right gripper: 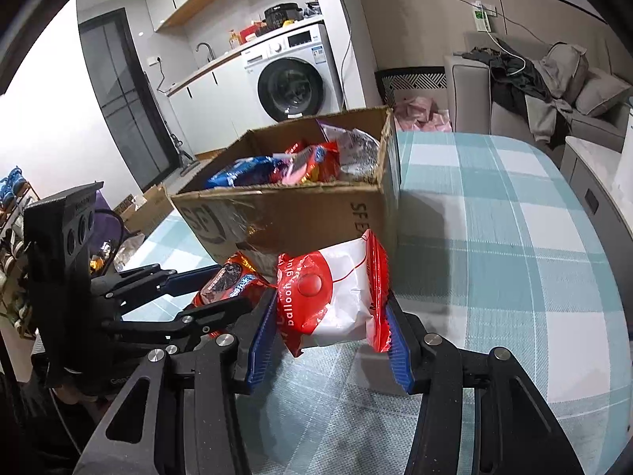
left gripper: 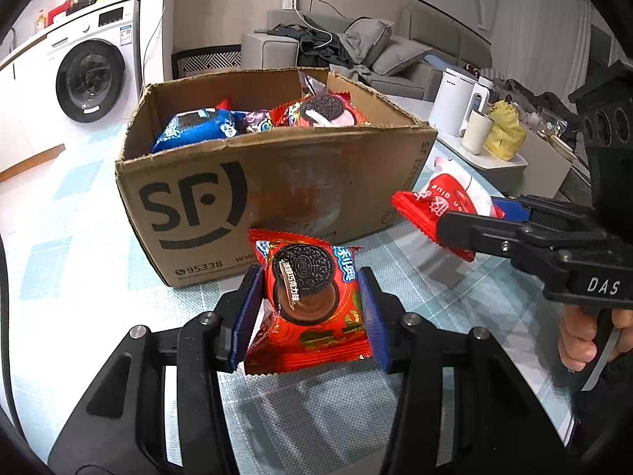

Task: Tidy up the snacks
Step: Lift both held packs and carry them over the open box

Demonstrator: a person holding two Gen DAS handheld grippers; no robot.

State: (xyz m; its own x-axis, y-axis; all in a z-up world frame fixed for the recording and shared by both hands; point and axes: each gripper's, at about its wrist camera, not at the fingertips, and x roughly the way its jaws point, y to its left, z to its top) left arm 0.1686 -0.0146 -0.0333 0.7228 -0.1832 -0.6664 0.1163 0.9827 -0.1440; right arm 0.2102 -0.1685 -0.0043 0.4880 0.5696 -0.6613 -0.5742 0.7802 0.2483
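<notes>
My left gripper (left gripper: 312, 308) is shut on a red Oreo packet (left gripper: 312, 301), held above the table just in front of the cardboard SF box (left gripper: 277, 198). My right gripper (right gripper: 330, 324) is shut on a red and white balloon snack packet (right gripper: 332, 297), held near the box's right front corner. The right gripper (left gripper: 474, 225) and its packet (left gripper: 443, 198) show in the left wrist view. The left gripper (right gripper: 221, 293) with the Oreo packet (right gripper: 229, 281) shows in the right wrist view. The box (right gripper: 300, 213) holds several snack packets, blue (left gripper: 190, 130) and red (left gripper: 324, 113).
The table has a blue and white checked cloth (right gripper: 494, 237). A white kettle (left gripper: 455, 103), a cup (left gripper: 476, 132) and a yellow bag (left gripper: 504, 130) stand on a side unit at the right. A washing machine (left gripper: 91, 75) and a grey sofa (left gripper: 356, 51) are behind.
</notes>
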